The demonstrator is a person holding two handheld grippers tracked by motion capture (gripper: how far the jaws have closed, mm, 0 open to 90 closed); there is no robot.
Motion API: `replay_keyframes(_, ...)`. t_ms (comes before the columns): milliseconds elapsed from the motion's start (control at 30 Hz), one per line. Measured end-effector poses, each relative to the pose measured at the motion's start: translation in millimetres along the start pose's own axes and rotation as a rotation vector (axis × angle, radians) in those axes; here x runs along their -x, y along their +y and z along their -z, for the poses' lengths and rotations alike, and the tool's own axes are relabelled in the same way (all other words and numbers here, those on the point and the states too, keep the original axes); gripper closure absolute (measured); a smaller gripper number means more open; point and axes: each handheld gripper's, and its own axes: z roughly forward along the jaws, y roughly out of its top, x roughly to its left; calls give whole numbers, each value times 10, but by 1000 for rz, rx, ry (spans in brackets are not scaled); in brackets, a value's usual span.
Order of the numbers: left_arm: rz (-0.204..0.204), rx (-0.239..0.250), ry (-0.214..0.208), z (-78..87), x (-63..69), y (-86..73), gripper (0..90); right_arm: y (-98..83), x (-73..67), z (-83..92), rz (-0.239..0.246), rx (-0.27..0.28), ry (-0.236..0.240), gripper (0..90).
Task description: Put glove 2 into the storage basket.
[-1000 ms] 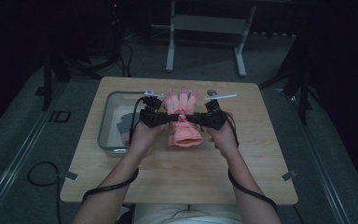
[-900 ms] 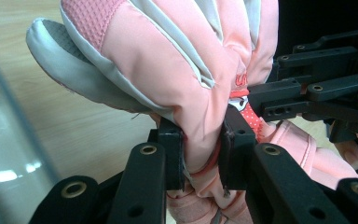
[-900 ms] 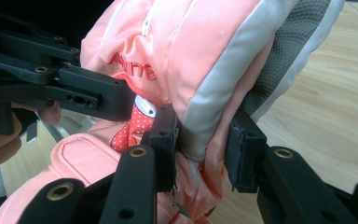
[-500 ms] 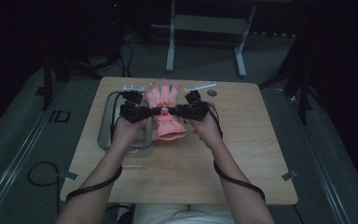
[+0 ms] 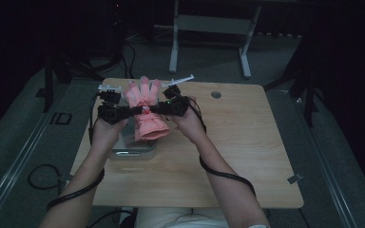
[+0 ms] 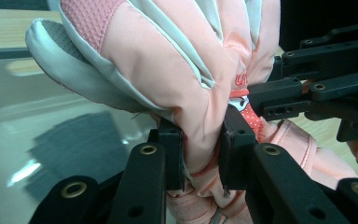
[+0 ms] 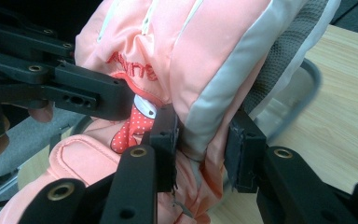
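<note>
**Supervisor:** Where's the glove right now, relative to your grippers?

**Operator:** I've got the pink glove [image 5: 146,111] pinched between the two of them, lifted off the wooden table [image 5: 247,156]. From the high view, my left gripper [image 5: 134,110] comes in from the left and my right gripper [image 5: 155,109] from the right, and their tips meet at the glove's narrow middle, around the wrist. The fingers of the glove point away from me, the cuff hangs down toward me.

**Supervisor:** Are both actually gripping, or just touching?

**Operator:** Both are clamped. In the left gripper view my jaws are squeezed together on a bunched fold of the glove [image 6: 182,84], the fabric creasing between the pads. In the right gripper view the jaws are closed on the glove [image 7: 200,84] along its grey-edged side, with a thicker wad of fabric between them, so they stand a little wider.

**Supervisor:** What's underneath it?

**Operator:** A clear plastic bin [image 5: 132,151] sits at the left edge of the table, and the glove hangs over its near part. I can see the bin's rim [image 7: 310,81] just behind the glove in the right gripper view, and its glossy inside [image 6: 51,140] below the glove in the left gripper view. I can't tell whether the cuff brushes the bin.

**Supervisor:** The other gripper visible from each side?

**Operator:** Yes, each view shows the opposite gripper's black jaws pressed on the glove's far side.
</note>
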Motion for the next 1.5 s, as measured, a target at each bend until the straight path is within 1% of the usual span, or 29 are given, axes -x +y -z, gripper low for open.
replay_keyframes(133, 18, 3, 15, 85, -126, -35, 739, 73, -81, -128, 15, -15, 13, 676)
replay_keyframes(300, 36, 5, 31, 138, -247, -50, 739, 138, -138, -283, 17, -26, 26, 676)
replay_keyframes(333, 39, 4, 28, 144, -271, -49, 739, 150, -149, -305, 20, -28, 25, 676)
replay_keyframes(400, 32, 0, 22, 144, -320, -39, 739, 170, -158, -341, 22, -30, 25, 676)
replay_keyframes(433, 37, -3, 16, 138, -350, -34, 739, 176, -158, -360, 18, -31, 25, 676)
replay_keyframes(533, 45, -7, 15, 94, -410, -37, 739, 183, -155, -422, 12, -36, 12, 677)
replay_keyframes(633, 63, -13, 13, 43, -470, -71, 739, 175, -130, -487, 4, -45, 8, 678)
replay_keyframes(767, 92, -34, 3, -61, -541, -162, 739, 109, -92, -587, -8, -74, 2, 678)
replay_keyframes(833, 105, -41, 6, -121, -564, -213, 739, 58, -64, -645, -20, -92, -4, 679)
replay_keyframes(900, 119, -50, 7, -176, -590, -262, 739, 17, -44, -692, -21, -106, -9, 679)
replay_keyframes(967, 157, -55, 7, -231, -626, -310, 737, -25, -21, -741, -25, -119, -11, 679)
replay_keyframes(1067, 187, -74, 15, -305, -658, -368, 735, -77, 9, -817, -36, -143, -20, 680)
replay_keyframes(1100, 191, -83, 16, -332, -664, -388, 735, -93, 19, -839, -46, -154, -20, 679)
replay_keyframes(1133, 188, -98, 22, -356, -667, -405, 734, -110, 29, -861, -52, -170, -23, 679)
replay_keyframes(1200, 198, -115, 28, -394, -683, -443, 733, -145, 50, -907, -66, -201, -20, 678)
replay_keyframes(1267, 202, -123, 46, -421, -680, -470, 730, -178, 65, -944, -73, -211, -19, 678)
replay_keyframes(1400, 205, -141, 72, -444, -692, -495, 718, -204, 52, -998, -67, -223, -31, 678)
replay_keyframes(1433, 205, -141, 72, -444, -692, -495, 711, -204, 52, -998, -67, -223, -31, 678)
replay_keyframes(1467, 199, -151, 91, -454, -682, -496, 711, -207, 54, -1015, -68, -228, -30, 677)
replay_keyframes(1500, 181, -179, 120, -477, -671, -484, 669, -209, 58, -1049, -70, -238, -31, 671)
